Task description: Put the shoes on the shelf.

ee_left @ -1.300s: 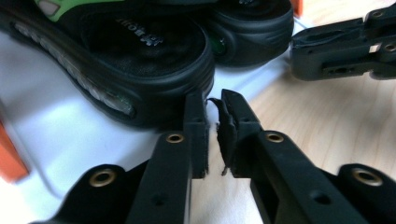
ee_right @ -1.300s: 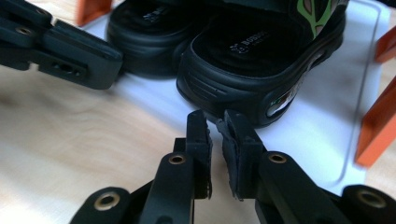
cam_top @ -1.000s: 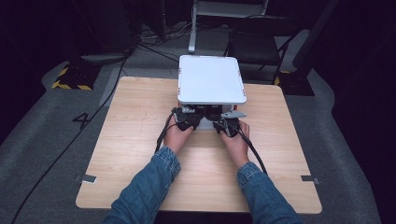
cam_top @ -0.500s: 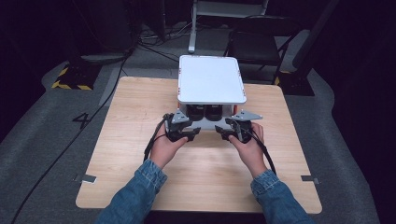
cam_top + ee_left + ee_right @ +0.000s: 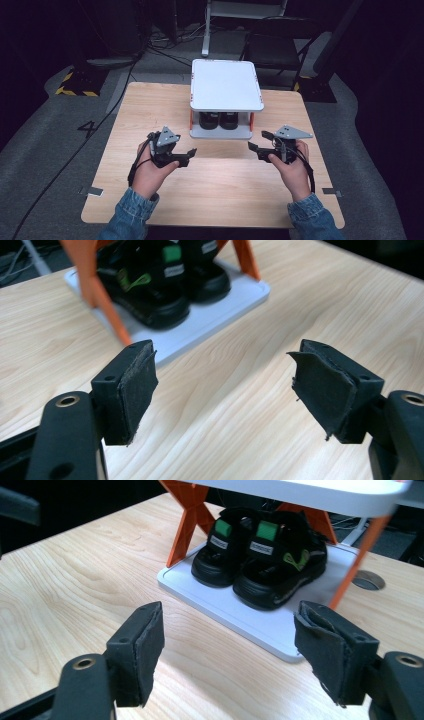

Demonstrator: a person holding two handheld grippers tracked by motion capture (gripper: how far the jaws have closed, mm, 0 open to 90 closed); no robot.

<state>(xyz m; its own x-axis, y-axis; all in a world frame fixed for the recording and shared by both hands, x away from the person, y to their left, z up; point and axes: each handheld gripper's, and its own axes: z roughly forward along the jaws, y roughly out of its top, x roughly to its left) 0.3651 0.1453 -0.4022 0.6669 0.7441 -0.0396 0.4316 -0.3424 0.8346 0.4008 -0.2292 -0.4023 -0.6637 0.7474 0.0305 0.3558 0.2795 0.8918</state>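
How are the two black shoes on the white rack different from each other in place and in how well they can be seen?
In the right gripper view, the left shoe stands deeper on the bottom shelf, while the right shoe sits closer to the front edge. A green curved mark shows on the right shoe's side; the left shoe's side is hidden from view. Both are black, carry a green tab on top, stand upright side by side, touching, toes towards the camera.

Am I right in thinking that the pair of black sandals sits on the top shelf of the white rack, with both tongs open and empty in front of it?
Not quite: the black sandals sit on the bottom shelf of the white rack, under its top shelf, as the right gripper view shows. The rest holds: the left tongs and the right tongs are both open and empty, having just been opening.
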